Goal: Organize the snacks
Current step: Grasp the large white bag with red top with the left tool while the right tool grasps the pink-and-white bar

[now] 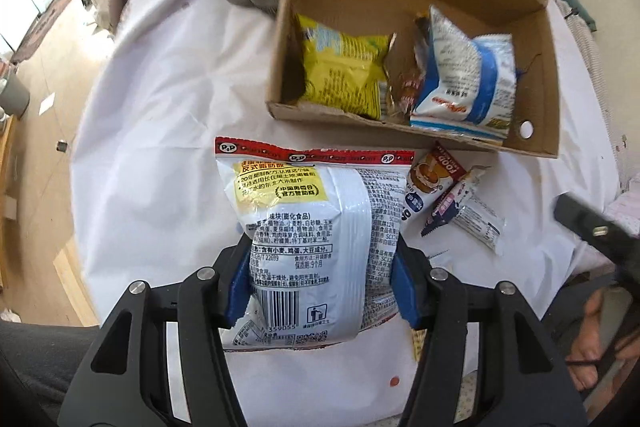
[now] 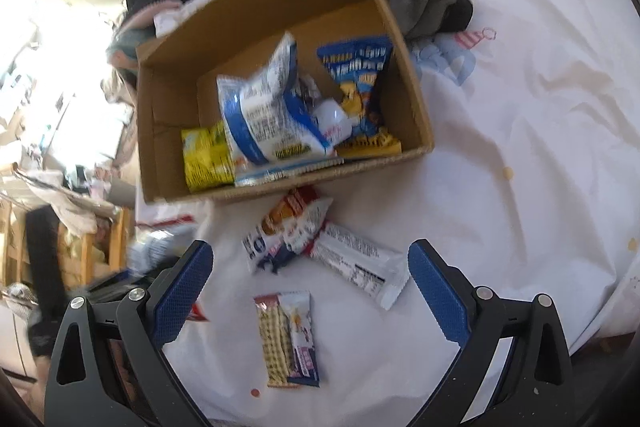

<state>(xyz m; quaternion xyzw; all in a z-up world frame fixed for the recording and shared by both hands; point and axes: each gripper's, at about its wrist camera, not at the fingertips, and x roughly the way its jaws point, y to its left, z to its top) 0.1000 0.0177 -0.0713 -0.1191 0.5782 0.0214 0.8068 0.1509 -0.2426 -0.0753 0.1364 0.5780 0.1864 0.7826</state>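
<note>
The cardboard box (image 1: 538, 75) is my landmark: open-topped, stiff brown walls, sitting on a bed's rumpled white sheet (image 1: 160, 131). Just short of its near wall, the left gripper (image 1: 320, 275) pinches a big puffed snack bag (image 1: 304, 227) by the lower half, the blue pads denting its glossy white film. The bag's long axis points straight at the box, so the coming move looks like a short carry up and over that wall. Inside the box lie a crinkly yellow packet (image 1: 344, 75) and a blue-and-white pouch (image 1: 464, 79). Nearer than the box, the right gripper (image 2: 312, 291) hangs wide open and empty above a small flat wafer packet (image 2: 288, 339).
</note>
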